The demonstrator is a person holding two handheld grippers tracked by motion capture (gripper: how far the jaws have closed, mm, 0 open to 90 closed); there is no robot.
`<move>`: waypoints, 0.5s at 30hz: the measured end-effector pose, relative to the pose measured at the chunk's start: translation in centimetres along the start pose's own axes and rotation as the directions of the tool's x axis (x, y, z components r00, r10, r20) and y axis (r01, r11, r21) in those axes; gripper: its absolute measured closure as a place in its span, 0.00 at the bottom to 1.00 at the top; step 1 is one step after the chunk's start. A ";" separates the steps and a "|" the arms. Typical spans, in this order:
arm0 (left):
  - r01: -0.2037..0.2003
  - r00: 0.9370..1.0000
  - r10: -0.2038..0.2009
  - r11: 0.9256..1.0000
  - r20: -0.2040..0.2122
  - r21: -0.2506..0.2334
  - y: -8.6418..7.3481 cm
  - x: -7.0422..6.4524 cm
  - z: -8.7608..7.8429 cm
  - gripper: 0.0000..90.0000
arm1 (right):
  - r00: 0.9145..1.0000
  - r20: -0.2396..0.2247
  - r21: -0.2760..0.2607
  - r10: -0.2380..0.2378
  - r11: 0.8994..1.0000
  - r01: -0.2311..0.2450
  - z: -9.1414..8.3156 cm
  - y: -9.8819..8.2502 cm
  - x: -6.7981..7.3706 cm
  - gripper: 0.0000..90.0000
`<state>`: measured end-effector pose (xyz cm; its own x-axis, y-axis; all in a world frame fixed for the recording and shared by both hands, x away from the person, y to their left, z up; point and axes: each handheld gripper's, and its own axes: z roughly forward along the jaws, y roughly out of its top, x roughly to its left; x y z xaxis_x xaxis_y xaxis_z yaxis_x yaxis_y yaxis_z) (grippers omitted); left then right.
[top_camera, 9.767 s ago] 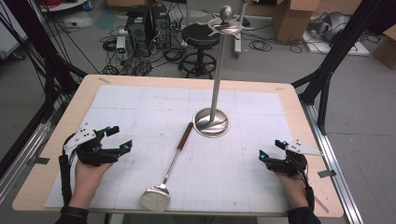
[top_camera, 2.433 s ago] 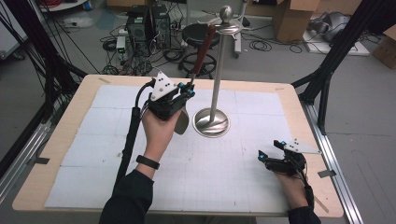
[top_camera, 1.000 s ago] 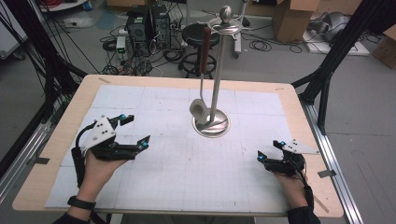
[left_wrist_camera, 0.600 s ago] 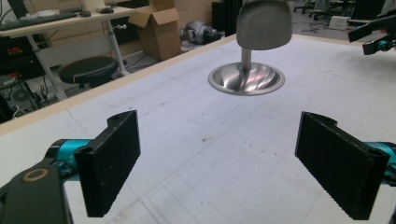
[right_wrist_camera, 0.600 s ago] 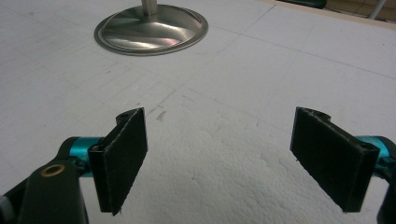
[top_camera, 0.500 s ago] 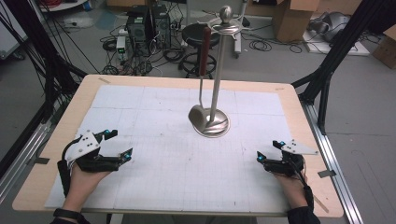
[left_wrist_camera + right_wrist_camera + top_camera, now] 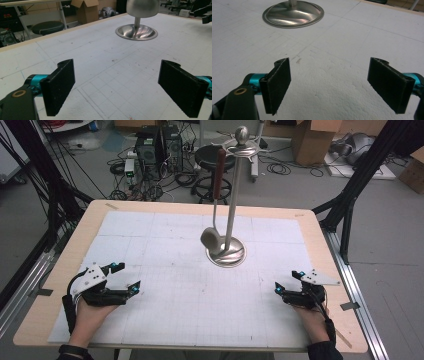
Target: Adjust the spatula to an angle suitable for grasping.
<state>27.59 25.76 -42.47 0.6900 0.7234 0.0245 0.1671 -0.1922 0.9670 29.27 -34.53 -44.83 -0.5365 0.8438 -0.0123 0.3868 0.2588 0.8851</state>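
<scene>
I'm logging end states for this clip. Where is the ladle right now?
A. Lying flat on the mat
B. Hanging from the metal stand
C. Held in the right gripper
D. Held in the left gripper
B: the ladle hangs from the stand, and both the left gripper and right gripper are open and empty.

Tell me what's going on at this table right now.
A person sits at a table covered by a white gridded mat, holding a two-jaw gripper in each hand. A ladle with a reddish-brown handle hangs from the top ring of a metal utensil stand, its bowl just above the stand's round base. The left gripper and right gripper rest near the table's front edge, apart from the stand, jaws open and empty. The hanging looks done.
</scene>
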 end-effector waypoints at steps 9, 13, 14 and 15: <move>-0.018 1.000 0.018 1.000 -0.007 0.014 -0.3 -0.1 0.2 0.16 | 1.000 0.000 0.008 0.006 1.000 -0.006 0.1 0.0 -0.1 0.20; -0.021 1.000 0.021 1.000 -0.011 0.002 -0.4 0.1 0.4 0.16 | 1.000 -0.003 0.009 0.028 1.000 -0.028 0.1 0.0 -0.3 0.20; -0.021 1.000 0.021 1.000 -0.011 0.002 -0.4 0.1 0.4 0.16 | 1.000 -0.003 0.009 0.028 1.000 -0.028 0.1 0.0 -0.3 0.20; -0.016 1.000 0.016 1.000 -0.011 0.000 -0.3 0.1 0.3 0.16 | 1.000 -0.003 0.010 0.026 1.000 -0.026 0.1 0.0 -0.2 0.20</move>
<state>27.82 25.69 -42.88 0.6846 0.7276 0.0433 0.1557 -0.2039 0.9665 29.52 -34.66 -44.84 -0.5285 0.8488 0.0124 0.4085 0.2415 0.8802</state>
